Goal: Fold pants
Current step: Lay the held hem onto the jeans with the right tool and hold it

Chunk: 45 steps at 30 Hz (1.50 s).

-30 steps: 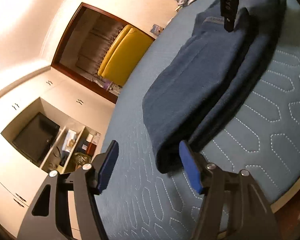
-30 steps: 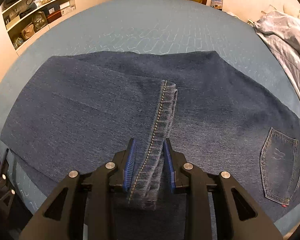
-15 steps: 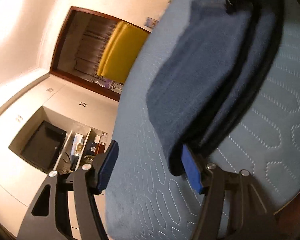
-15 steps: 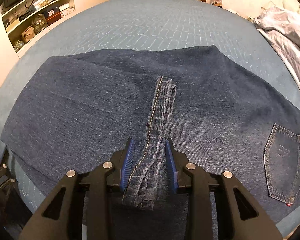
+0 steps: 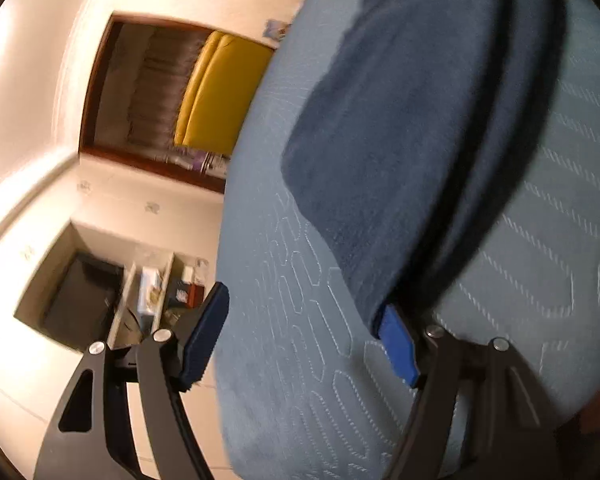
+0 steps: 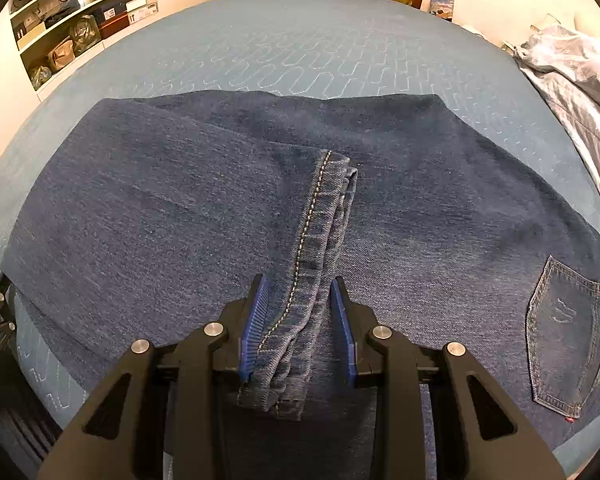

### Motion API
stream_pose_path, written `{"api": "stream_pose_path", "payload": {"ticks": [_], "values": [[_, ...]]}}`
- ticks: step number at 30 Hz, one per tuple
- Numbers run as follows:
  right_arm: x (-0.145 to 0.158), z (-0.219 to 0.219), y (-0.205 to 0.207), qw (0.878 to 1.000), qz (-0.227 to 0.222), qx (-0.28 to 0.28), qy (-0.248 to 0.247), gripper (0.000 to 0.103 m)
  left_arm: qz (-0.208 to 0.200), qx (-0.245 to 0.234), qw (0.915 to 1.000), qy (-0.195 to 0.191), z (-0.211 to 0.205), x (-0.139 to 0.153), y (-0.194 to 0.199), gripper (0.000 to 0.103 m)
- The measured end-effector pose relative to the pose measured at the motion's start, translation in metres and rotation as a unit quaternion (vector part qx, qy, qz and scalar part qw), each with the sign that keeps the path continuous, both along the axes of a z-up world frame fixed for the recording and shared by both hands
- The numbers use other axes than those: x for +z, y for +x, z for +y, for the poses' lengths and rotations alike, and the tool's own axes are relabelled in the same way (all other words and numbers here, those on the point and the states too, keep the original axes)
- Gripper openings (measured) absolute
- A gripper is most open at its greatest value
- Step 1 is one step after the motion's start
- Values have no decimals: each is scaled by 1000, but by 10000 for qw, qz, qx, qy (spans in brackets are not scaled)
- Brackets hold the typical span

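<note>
The pants (image 6: 228, 216) are spread folded on the quilted blue bed (image 6: 300, 48), directly ahead of and beneath the right tool (image 6: 298, 328). A stitched hem (image 6: 312, 264) is clamped between the blue pads (image 6: 254, 328) of the right tool. The left tool (image 5: 304, 336) is seen spread wide at the folded end of the pants (image 5: 400, 152); its right-hand pad (image 5: 398, 344) seems to be tucked under the cloth, though the view is blurred. Cluttered shelves (image 6: 76, 20) are seen ahead to the left.
</note>
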State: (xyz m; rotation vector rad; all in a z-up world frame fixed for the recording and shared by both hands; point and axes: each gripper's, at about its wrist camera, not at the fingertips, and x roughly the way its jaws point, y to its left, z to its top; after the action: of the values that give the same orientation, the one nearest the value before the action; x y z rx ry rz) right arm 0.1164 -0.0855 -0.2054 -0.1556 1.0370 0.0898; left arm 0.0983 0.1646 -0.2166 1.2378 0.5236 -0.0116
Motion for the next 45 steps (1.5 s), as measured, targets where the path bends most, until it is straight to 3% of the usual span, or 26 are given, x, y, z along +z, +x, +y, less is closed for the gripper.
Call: {"api": "stream_pose_path", "payload": {"ticks": [4,7,8,11,13,14,15,16,17,18,19,20,21,24,25,26,27,29,31,32,35,37,39,42,45], "values": [[0,0,0,10000,-32,-10,33,30,56,3,9999,-163,7,3,4,72],[1,0,-1,10000,-51,-19,65,30,-6,-145,9998,-115,7,4,-14,72],[1,-1,-1,10000,-58,-26,72,30,108,-158,9995,-244,10,9,-21,74],[1,-1,-1,9999,-77,-39,101,32,456,96,9916,-1209,29,43,-36,75],[3,-1,-1,9999,-81,-39,96,33,705,393,9742,-2110,43,72,-26,74],[3,-1,-1,9999,-81,-60,107,37,876,580,9576,-2684,50,86,-12,62],[5,-2,-1,9998,-88,-122,91,44,1016,683,9413,-3147,55,95,1,39],[6,-2,0,9998,-102,-190,38,49,1205,799,9158,-3748,60,104,21,29],[6,-4,0,9995,-134,-291,-48,59,1456,949,8821,-4379,64,107,46,21],[6,-7,0,9992,-147,-362,-45,64,1665,1069,8566,-4766,65,106,68,20],[5,-10,0,9990,-140,-423,38,65,1863,1162,8374,-5005,55,99,93,20],[4,-15,0,9985,-128,-492,182,66,2089,1188,8276,-5073,41,88,115,20],[4,-17,0,9983,-134,-515,230,66,2228,1279,8233,-5061,29,78,131,18],[4,-14,-1,9985,-173,-502,124,67,2604,1479,8187,-4899,5,56,168,18],[4,-15,-1,9984,-170,-518,141,68,2601,1559,8237,-4791,1,50,181,18],[4,-16,-1,9982,-161,-544,184,68,2630,1637,8227,-4765,0,46,188,18],[4,-16,-1,9981,-163,-550,205,68,2668,1667,8162,-4846,2,47,196,18],[4,-17,-1,9980,-190,-553,227,68,2595,1728,8134,-4911,7,50,208,18],[4,-16,-2,9982,-208,-527,208,69,2480,1859,8032,-5087,13,56,210,18],[4,-17,-2,9981,-208,-527,225,69,2369,1909,8007,-5161,16,63,207,21],[4,-18,-1,9980,-200,-548,229,70,2189,1794,8117,-5109,15,70,187,22],[4,-20,-1,9980,-215,-558,205,71,2190,1855,8088,-5133,16,67,168,22],[3,-22,-2,9979,-232,-561,237,72,1937,2001,8126,-5121,22,68,143,22],[1,-23,-2,9979,-259,-565,190,75,1936,2019,8057,-5221,24,63,110,22],[1,-25,-1,9977,-278,-606,116,78,1893,2060,8162,-5056,21,51,85,22]]}}
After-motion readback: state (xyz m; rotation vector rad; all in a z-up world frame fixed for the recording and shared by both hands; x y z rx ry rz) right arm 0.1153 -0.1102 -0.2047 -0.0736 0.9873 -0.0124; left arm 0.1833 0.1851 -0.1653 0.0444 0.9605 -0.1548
